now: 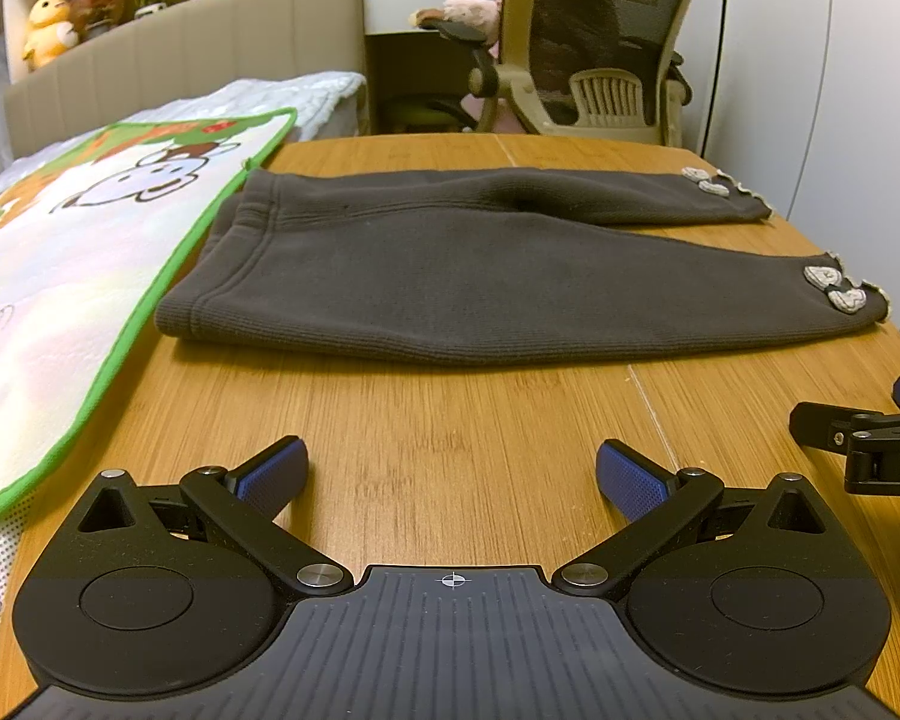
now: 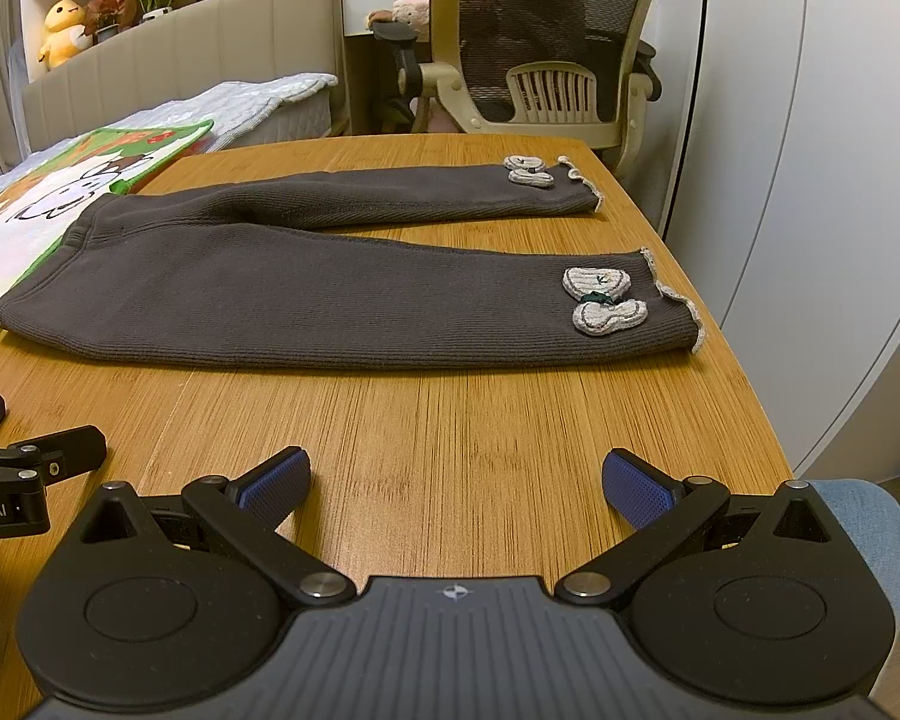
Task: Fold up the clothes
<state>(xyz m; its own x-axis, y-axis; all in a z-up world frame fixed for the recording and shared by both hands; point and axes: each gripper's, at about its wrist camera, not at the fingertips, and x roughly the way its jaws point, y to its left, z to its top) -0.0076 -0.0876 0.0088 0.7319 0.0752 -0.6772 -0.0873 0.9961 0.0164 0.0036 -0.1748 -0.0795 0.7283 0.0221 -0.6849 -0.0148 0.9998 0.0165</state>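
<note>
A pair of dark grey ribbed trousers (image 1: 480, 282) (image 2: 330, 300) lies flat on the wooden table (image 1: 450, 420) (image 2: 450, 420), waistband to the left, both legs spread toward the right. Pale bow patches (image 2: 603, 300) and lace trim mark the cuffs. My left gripper (image 1: 453, 477) hovers open over bare wood in front of the near leg, nothing between its blue pads. My right gripper (image 2: 456, 483) is open too, in front of the near cuff, holding nothing. Each gripper shows at the edge of the other's view: the right gripper (image 1: 864, 438), the left gripper (image 2: 18, 474).
A cartoon-print mat with green border (image 1: 90, 276) (image 2: 78, 186) overlaps the table's left edge beside the waistband. Behind the table stand a mesh office chair (image 2: 546, 48), a bed with beige headboard (image 1: 210, 54) and a white wardrobe (image 2: 810, 180) on the right.
</note>
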